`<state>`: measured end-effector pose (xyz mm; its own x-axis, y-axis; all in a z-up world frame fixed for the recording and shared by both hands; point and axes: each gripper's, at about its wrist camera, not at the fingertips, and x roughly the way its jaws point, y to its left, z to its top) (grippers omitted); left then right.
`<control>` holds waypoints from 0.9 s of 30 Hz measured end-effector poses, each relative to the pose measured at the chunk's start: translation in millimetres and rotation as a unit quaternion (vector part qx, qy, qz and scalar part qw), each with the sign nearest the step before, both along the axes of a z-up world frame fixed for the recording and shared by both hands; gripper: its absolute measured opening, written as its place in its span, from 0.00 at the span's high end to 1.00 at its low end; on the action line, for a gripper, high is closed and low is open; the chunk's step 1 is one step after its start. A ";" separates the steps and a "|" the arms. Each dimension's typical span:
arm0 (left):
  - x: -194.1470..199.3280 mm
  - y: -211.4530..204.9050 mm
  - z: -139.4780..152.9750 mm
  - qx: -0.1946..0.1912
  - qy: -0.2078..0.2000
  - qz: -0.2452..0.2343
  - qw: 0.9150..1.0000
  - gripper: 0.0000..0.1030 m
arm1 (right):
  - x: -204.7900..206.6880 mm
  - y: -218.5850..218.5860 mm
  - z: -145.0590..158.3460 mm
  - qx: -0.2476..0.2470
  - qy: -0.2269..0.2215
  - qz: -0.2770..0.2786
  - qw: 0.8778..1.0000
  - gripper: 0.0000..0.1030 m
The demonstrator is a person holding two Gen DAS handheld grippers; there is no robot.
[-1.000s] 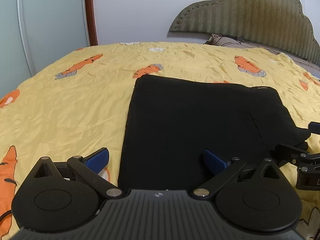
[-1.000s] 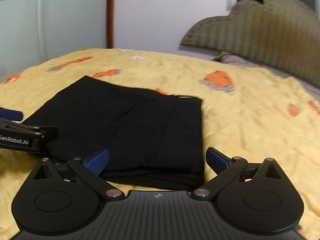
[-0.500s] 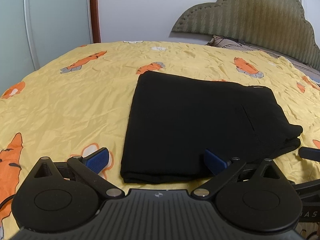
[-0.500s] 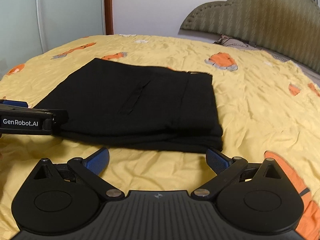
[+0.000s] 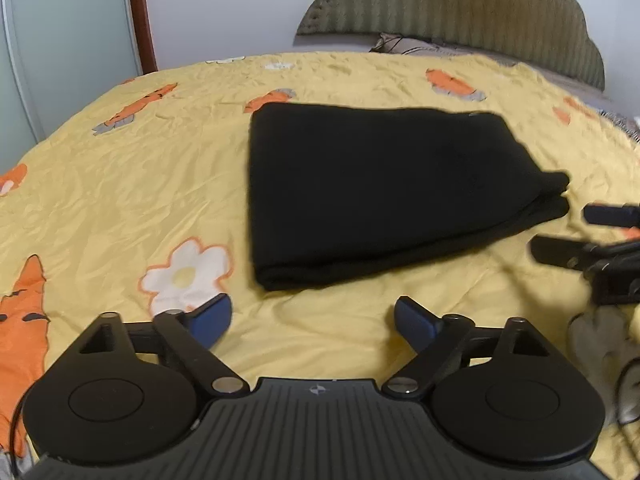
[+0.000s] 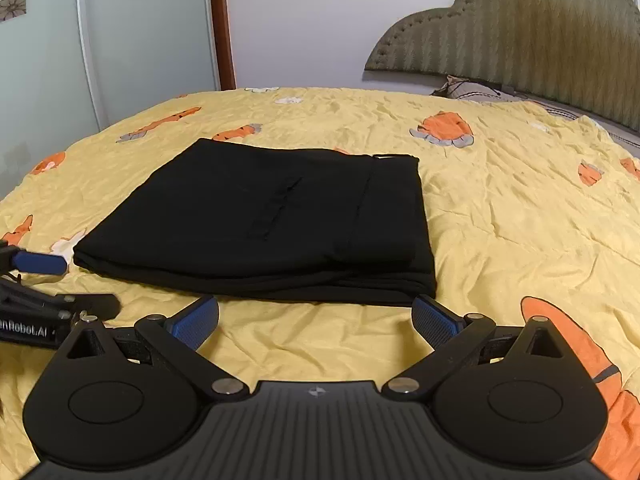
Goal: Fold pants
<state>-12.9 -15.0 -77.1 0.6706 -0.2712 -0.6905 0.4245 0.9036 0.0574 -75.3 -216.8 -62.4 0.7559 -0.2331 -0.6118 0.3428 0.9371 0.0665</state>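
Apparently the folding is at or near its end: the black fabric pants (image 6: 264, 220) lie as a compact, layered rectangle on the yellow bedsheet printed with orange carrots and white flowers (image 6: 520, 208), with stacked fold edges showing along the near side. In the left wrist view the same bundle (image 5: 372, 192) sits squarely ahead, flat, no loose leg or waistband trailing that I can see. Left gripper (image 5: 312, 320): blue-padded fingers spread wide, nothing between them, held just short of the near edge of the bundle and not touching it. Right gripper (image 6: 316, 320): likewise wide open and empty, its fingertips just beside the near folded edge; contact cannot be confirmed. Each gripper shows at the side of the other's view, both clear of the cloth. Judgement: the step in hand is release and inspection after the last fold. Next move, if any, would call for only a light press or tug to square the slightly uneven layers at the right corner; otherwise a withdrawal. Legible writing: white lettering on the left gripper's body at the left edge of the right wrist view reads "nRobot.AI", its start cut off. No label readable on the pants. Wall sockets and padded olive headboard (image 6: 540, 28) carry no text.
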 end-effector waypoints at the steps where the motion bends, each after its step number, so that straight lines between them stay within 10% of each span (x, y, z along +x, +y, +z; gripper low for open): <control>1: 2.6 2.6 -1.9 0.000 -0.001 0.009 1.000 0.13 | 0.5 -0.6 -0.6 -0.001 0.001 0.000 1.000 0.00; 23: 27.2 49.4 1.9 -0.023 -0.027 0.130 0.991 0.14 | 8.6 11.6 -12.9 -0.055 0.019 0.014 0.998 0.00; 27: 30.7 59.2 3.4 0.004 -0.036 0.184 0.982 0.30 | 9.0 9.1 -14.8 -0.048 0.021 0.012 0.999 0.00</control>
